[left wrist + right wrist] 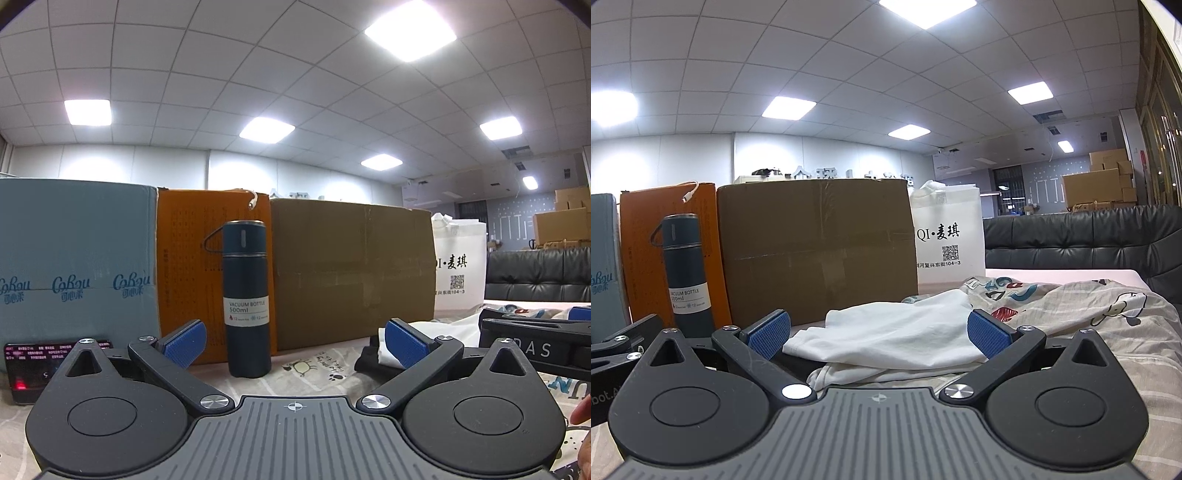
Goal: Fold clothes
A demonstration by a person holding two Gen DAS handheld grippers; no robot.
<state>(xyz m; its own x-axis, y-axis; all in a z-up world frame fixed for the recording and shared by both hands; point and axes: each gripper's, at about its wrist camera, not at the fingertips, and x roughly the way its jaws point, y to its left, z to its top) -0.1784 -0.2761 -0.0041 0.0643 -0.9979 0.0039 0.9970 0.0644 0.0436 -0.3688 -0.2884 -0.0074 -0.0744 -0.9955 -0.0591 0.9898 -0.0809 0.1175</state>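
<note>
Nothing folded yet, as far as I can judge. White garment [897,332] lies loosely bunched on the patterned sheet [1108,317], lower centre of the right view, with something dark under its near edge. No grasp made.

My right hand-held gripper [879,332] is spread wide, blue pads either side of the garment, holding nothing. Can't tell if the pads touch cloth. My left hand-held gripper [295,343] is also wide open and empty, aimed at the bottle [246,295] standing at centre frame, not at clothing.

View differences:
- Left view catches only a sliver of the garment [454,325] at right, plus a dark cloth [369,360] by the right pad. It also shows a phone [33,365] with a red light at lower left, and the right hand-held gripper's body at the right edge.
- Right view shows the whole garment, the crumpled sheet and a black sofa [1089,236] behind.
- Both show the brown box [816,243] and white bag [945,236].

Left to do: grab an edge, spread flat, then every fold.
</note>
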